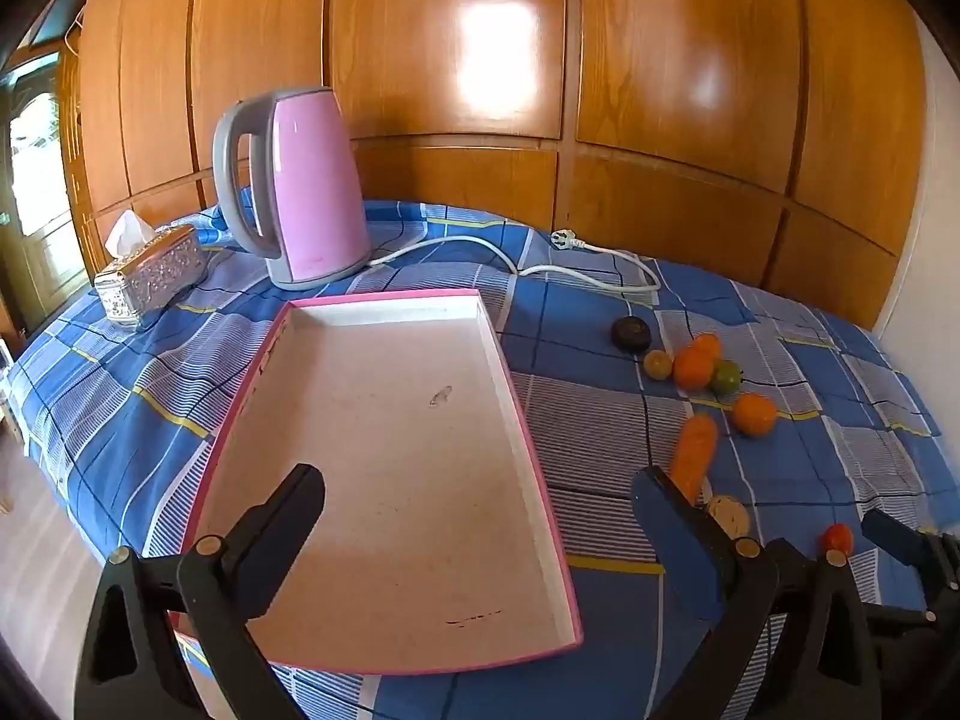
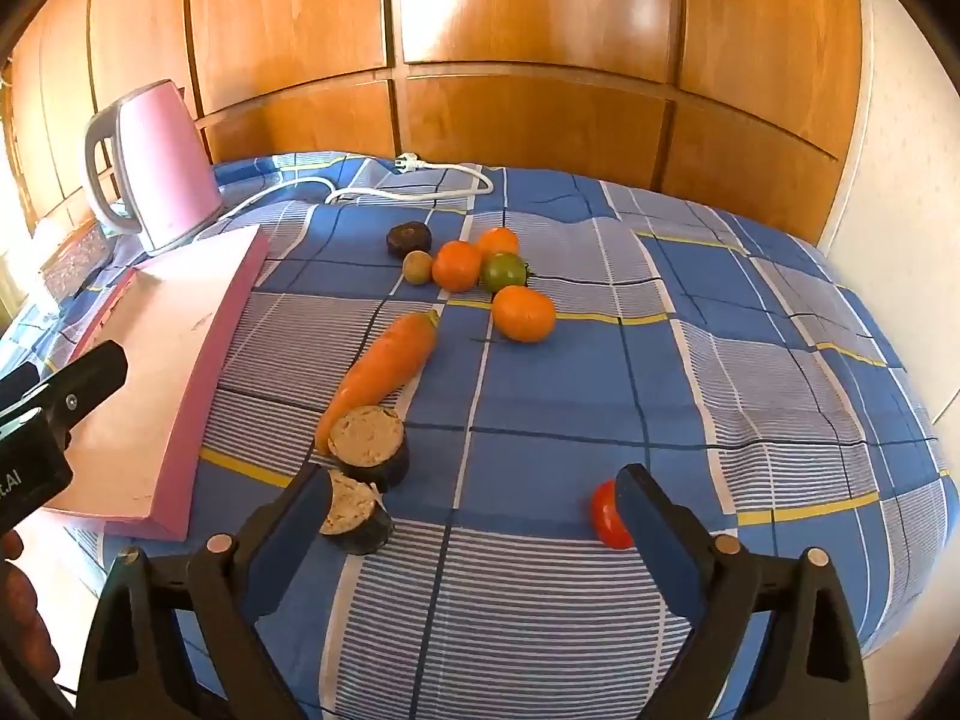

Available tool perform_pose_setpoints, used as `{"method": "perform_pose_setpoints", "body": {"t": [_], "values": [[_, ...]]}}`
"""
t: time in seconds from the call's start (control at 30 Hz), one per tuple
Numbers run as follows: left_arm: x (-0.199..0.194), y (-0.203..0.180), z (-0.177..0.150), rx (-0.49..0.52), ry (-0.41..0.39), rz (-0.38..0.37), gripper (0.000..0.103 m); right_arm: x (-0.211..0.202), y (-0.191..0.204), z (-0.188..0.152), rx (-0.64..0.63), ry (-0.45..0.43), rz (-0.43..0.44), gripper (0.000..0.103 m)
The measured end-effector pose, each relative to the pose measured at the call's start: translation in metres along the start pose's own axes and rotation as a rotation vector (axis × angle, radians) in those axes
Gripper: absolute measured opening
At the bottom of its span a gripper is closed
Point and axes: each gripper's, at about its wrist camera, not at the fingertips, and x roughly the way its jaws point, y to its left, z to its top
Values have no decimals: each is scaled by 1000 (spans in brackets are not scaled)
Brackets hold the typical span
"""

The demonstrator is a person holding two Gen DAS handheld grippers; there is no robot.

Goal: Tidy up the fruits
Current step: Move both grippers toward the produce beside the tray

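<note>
Item, carrot (image 2: 384, 369): lies on the tablecloth (image 2: 600, 390) at 11 o'clock from the right gripper (image 2: 474, 501), the nearer one, long axis 7-to-1 o'clock; both jaws spread wide, empty, left gripper (image 1: 480, 504) over the pink tray (image 1: 390, 420).

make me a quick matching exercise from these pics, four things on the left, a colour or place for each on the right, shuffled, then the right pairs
Things:
1. kettle
2. tray
3. carrot
4. tissue box

Descriptions:
A. lies on the cloth between the tray and the oranges
B. pink body, grey handle
C. silver, at the far left edge of the bed
D. shallow, pink-rimmed, nothing in it

Pairs: 1-B, 2-D, 3-A, 4-C
</note>
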Motion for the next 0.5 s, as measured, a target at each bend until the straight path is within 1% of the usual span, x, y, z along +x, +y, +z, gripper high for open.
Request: {"method": "perform_pose_setpoints", "body": {"t": [0.1, 0.23, 0.37, 0.5], "values": [[0, 0, 0, 2, 0, -3, 103, -2, -1, 0, 1, -3, 0, 97], [-2, 0, 1, 3, -5, -8, 103, -3, -1, 1, -3, -2, 0, 92], [-4, 0, 1, 4, -10, -11, 103, -4, -1, 1, -2, -2, -1, 81], [-6, -1, 1, 3, -15, -11, 103, -6, -1, 0, 0, -3, 0, 74]]}}
